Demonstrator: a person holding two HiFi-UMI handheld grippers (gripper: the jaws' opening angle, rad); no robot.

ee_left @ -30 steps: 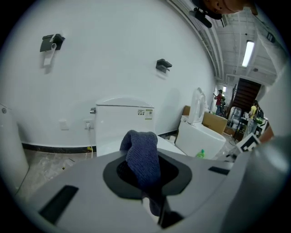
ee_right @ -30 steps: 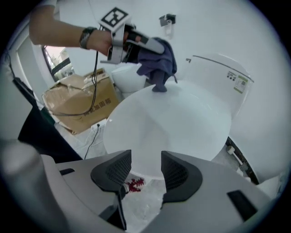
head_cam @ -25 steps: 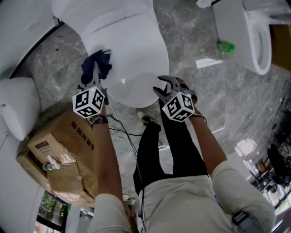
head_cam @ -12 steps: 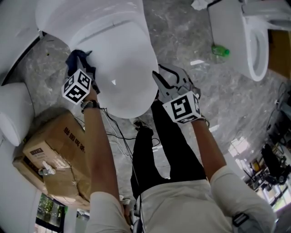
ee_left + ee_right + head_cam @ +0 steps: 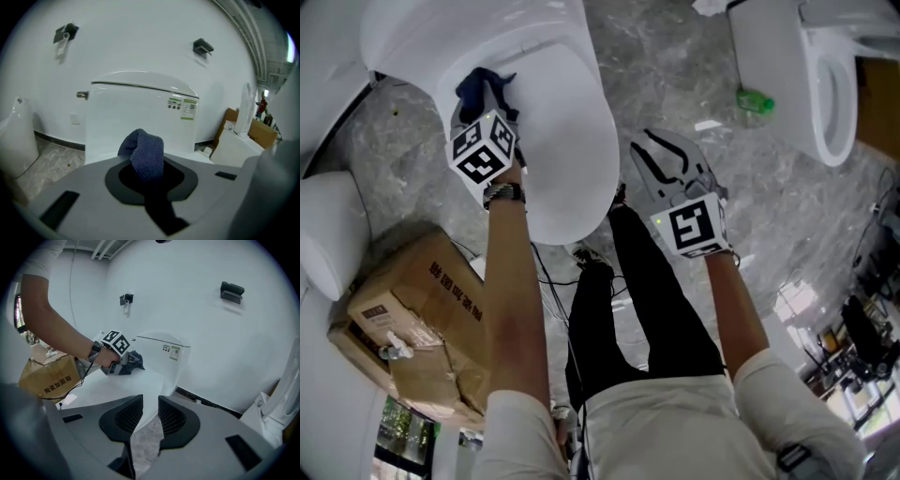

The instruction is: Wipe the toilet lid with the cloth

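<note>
Upper left of the head view, left gripper is clamped on a dark blue knitted cloth. The cloth bunches out past the jaw tips and rests on the glossy white oval toilet lid, near its far end. Right of centre, right gripper hangs just off the lid's right edge over grey marble floor. Its jaws are narrow, have just been closing, and have nothing between them.

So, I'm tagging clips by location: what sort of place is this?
Probably a bathroom-fixture showroom or storeroom, not a home bathroom: a lidded toilet and a second, open toilet share one marble floor, with a taped cardboard box beside them.
</note>
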